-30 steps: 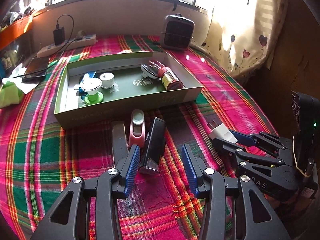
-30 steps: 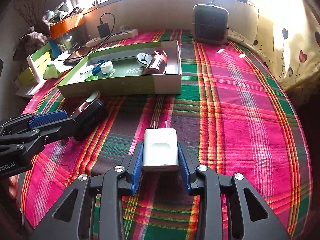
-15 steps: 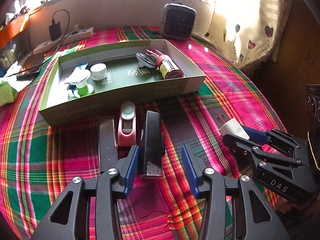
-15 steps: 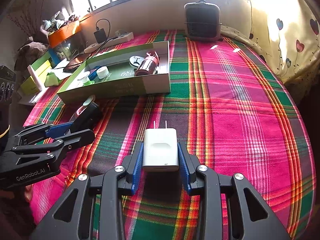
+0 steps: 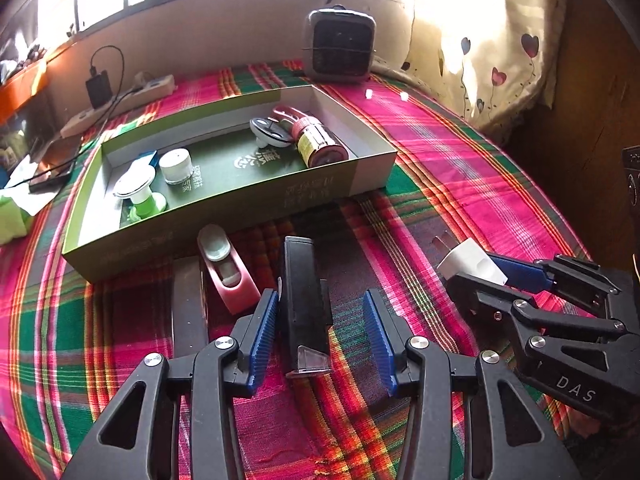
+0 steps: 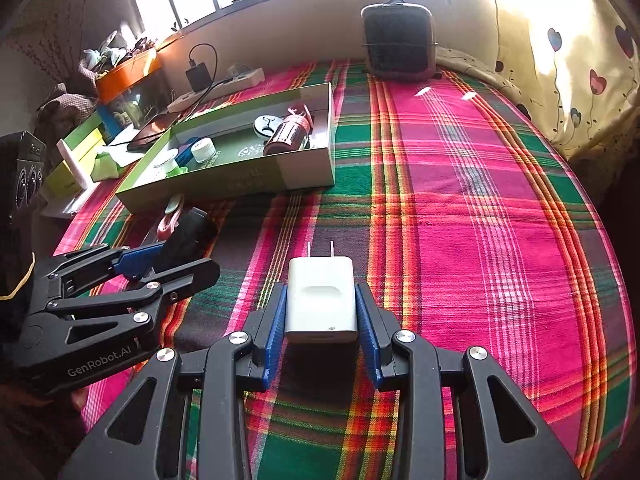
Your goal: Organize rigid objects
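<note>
My left gripper [image 5: 320,336] is open, its jaws astride a long black device [image 5: 303,304] that lies on the plaid cloth. A pink tape dispenser [image 5: 228,276] and a dark flat bar [image 5: 188,304] lie just left of it. My right gripper [image 6: 322,330] is shut on a white plug adapter [image 6: 322,300], prongs pointing forward; it also shows in the left wrist view [image 5: 472,264]. A green open box [image 5: 192,216] behind holds a red can [image 5: 320,146], a white jar [image 5: 175,166], a green-and-white spool [image 5: 138,192] and other small items.
A small grey heater [image 5: 340,44] stands at the back by the window. A power strip with a black charger [image 5: 120,100] lies back left, with a phone [image 5: 52,164] beside it. The table drops off on the right near the curtain [image 6: 580,60].
My left gripper has moved forward and left so the black device now sits between its open jaws. My right gripper, still holding the adapter, has shifted slightly.
</note>
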Demonstrator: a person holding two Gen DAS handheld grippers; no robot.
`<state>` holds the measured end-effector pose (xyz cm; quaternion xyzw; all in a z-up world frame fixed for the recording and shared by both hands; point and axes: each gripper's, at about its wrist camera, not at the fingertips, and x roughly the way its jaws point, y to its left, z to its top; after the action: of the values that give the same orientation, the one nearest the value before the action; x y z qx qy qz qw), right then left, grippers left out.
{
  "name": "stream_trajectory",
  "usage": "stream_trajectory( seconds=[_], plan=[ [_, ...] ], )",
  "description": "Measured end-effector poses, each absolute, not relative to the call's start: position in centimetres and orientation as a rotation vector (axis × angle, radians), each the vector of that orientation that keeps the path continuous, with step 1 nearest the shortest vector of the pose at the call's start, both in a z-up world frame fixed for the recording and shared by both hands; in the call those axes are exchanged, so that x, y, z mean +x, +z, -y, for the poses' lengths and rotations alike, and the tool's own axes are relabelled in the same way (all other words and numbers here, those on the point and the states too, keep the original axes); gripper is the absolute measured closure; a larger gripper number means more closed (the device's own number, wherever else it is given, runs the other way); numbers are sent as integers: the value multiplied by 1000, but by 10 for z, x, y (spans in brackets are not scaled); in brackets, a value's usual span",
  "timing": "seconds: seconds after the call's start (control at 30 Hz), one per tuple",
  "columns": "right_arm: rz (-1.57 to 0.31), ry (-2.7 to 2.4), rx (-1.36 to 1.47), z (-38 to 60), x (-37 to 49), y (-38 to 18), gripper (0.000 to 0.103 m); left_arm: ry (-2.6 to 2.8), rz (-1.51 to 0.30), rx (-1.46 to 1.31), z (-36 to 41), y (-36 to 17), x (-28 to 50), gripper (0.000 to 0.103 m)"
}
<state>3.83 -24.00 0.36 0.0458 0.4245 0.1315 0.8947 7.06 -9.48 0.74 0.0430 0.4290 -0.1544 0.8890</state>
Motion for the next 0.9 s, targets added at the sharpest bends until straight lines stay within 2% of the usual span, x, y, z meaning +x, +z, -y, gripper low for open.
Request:
stream_trajectory(
  seconds=[0.1, 0.63, 0.9],
  plan=[
    [-880, 273, 95, 240, 38, 4, 68, -320, -885, 88, 94, 7, 71, 61],
    [-880, 271, 91, 240, 38, 4, 68, -297, -875, 65, 87, 7, 72, 79],
    [-880, 271, 91, 239, 38, 4, 68, -298, -875, 63, 87, 7, 72, 79]
  ],
)
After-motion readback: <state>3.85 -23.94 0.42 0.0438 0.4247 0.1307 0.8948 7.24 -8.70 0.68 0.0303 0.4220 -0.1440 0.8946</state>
